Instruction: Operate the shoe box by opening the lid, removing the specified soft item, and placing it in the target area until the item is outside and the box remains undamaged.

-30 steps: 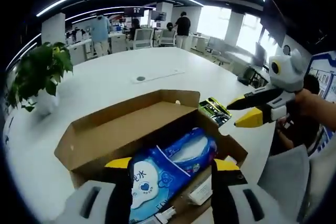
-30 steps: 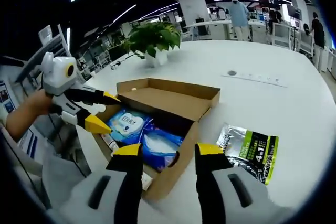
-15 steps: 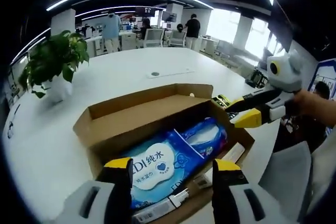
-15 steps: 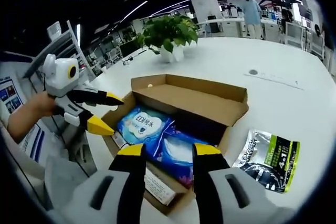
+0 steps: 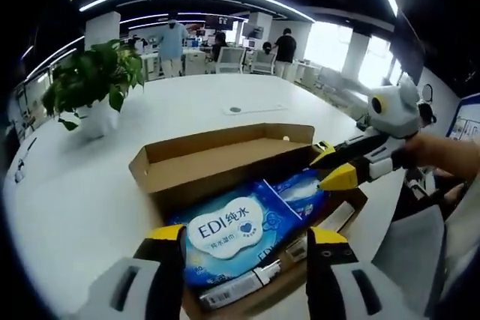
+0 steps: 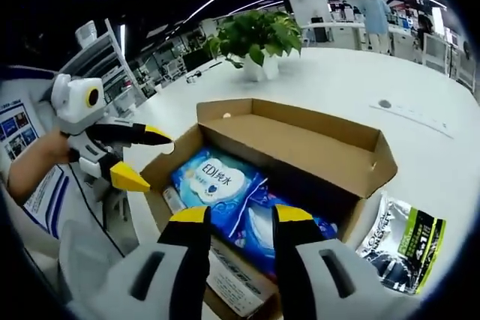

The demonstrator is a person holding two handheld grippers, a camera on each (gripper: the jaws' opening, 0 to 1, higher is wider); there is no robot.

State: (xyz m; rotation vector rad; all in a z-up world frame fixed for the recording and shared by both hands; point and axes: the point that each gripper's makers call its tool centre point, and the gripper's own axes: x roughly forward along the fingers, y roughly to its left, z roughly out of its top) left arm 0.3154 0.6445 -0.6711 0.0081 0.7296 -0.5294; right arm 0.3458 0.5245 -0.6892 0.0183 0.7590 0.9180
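Over the round white worktop we are holding both grippers above the open brown cardboard shoe box, whose lid is already folded back and standing up along the far side. Inside it, lying flat against the floor of the box, we are seeing the soft item: a blue plastic pack of wet wipes with a white oval label, and a second blue soft pack just beside it, touching it. A narrow white carton lies along the near wall.

Our left gripper is hovering over the labelled pack with its yellow-tipped fingers spread apart and holding nothing. Our right gripper is likewise hanging above the packs, fingers parted and empty; in the left gripper view it is reaching over the box's right corner.

We are judging the pack to be light, squashy and slick-skinned, so it will likely sag and may slide if pinched on its flat face. A better hold is probably across one short end or along a sealed edge, where the film bunches and gives the fingers something to bite. The cardboard walls look thin, so we should be lifting straight up without dragging against them.

A green-and-black foil pouch lies on the worktop beside the box, and a potted green plant stands well apart.
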